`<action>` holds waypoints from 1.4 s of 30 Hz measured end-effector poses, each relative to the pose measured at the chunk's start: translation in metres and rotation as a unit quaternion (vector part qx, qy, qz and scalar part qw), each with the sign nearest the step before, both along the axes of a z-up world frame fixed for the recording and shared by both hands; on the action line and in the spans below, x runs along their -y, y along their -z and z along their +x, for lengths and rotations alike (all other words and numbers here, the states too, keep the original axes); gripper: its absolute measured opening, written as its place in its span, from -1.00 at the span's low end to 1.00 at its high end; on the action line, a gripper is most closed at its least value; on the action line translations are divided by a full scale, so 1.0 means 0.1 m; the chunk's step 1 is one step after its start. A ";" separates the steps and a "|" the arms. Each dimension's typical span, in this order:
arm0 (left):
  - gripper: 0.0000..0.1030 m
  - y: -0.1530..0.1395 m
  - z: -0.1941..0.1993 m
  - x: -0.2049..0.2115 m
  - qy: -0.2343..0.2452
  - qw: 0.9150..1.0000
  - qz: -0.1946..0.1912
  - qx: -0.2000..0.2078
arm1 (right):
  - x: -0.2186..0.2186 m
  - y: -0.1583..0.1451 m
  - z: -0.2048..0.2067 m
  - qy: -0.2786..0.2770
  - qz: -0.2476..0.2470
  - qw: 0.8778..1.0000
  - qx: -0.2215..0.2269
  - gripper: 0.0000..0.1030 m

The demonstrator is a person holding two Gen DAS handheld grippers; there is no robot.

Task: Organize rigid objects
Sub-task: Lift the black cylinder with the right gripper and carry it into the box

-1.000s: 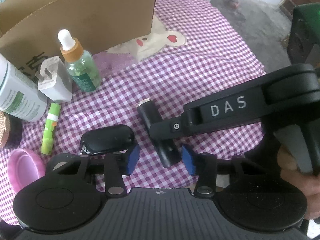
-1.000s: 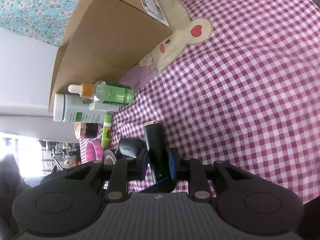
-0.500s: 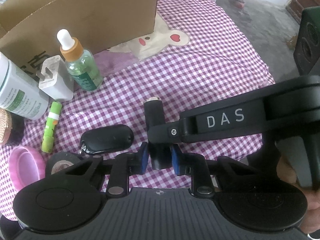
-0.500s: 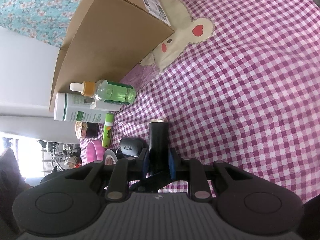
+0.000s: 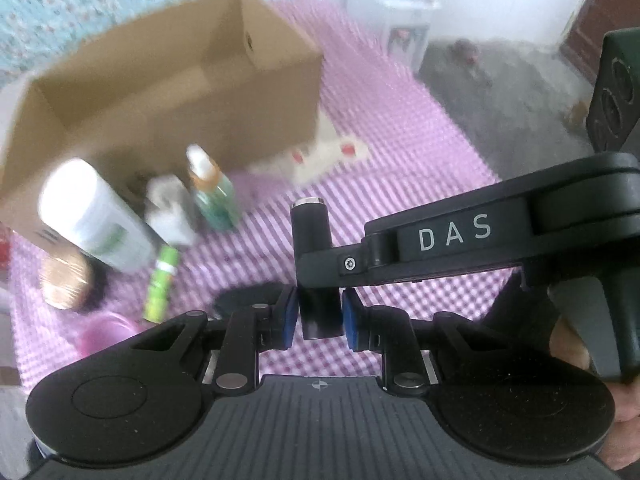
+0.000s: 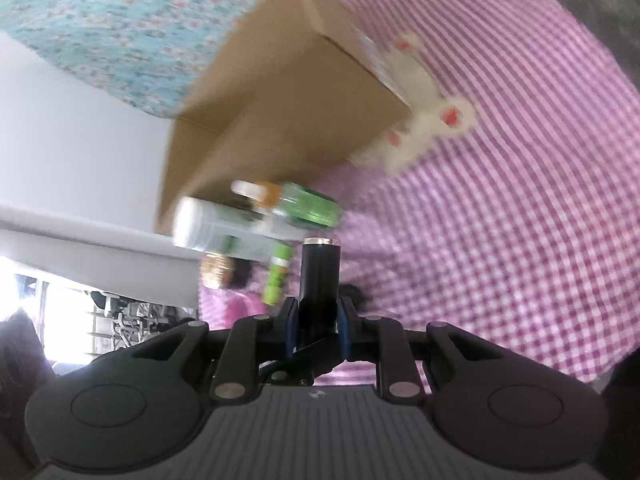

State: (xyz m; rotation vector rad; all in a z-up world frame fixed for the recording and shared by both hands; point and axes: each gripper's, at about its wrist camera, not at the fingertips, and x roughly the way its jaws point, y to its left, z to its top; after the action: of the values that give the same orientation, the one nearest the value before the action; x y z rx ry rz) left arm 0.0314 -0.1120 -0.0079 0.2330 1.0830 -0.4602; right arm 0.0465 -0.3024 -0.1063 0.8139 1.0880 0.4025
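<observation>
While clamped, one black cylinder (image 5: pixel 316 264) (two tools).

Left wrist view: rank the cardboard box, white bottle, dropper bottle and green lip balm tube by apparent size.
1. cardboard box
2. white bottle
3. dropper bottle
4. green lip balm tube

Motion blur softens edges, but the order looks clear.

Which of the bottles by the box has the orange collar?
The small green dropper bottle beside the cardboard box; the big white bottle has none.
</observation>
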 end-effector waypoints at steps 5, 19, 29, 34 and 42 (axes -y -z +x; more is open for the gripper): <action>-0.56 -0.55 0.07 -0.31 -0.025 0.997 -0.004 0.077 | -0.33 -0.60 0.18 -0.020 -0.013 0.997 0.078 -0.56; -0.56 -0.74 1.61 -1.32 -0.108 0.993 0.015 0.040 | -1.69 -1.12 1.90 -0.125 -0.024 0.989 0.074 -0.56; -0.55 -0.16 2.31 -1.54 -0.140 0.988 0.026 -0.059 | -2.05 -0.33 2.78 -0.135 -0.026 0.989 -0.047 -0.56; -0.49 -0.07 2.44 -1.53 -0.144 0.987 0.042 -0.065 | -2.18 -0.12 2.95 -0.137 -0.027 0.988 -0.068 -0.55; -0.48 -0.09 2.50 -1.46 -0.138 0.987 0.055 -0.056 | -2.18 0.00 3.01 -0.124 -0.012 0.988 -0.086 -0.55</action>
State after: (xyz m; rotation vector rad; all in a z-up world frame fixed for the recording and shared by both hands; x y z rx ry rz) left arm 0.2812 0.0339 0.0012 0.1522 1.2320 -0.1669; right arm 0.3472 -0.0846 -0.1067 0.7025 1.3595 0.5350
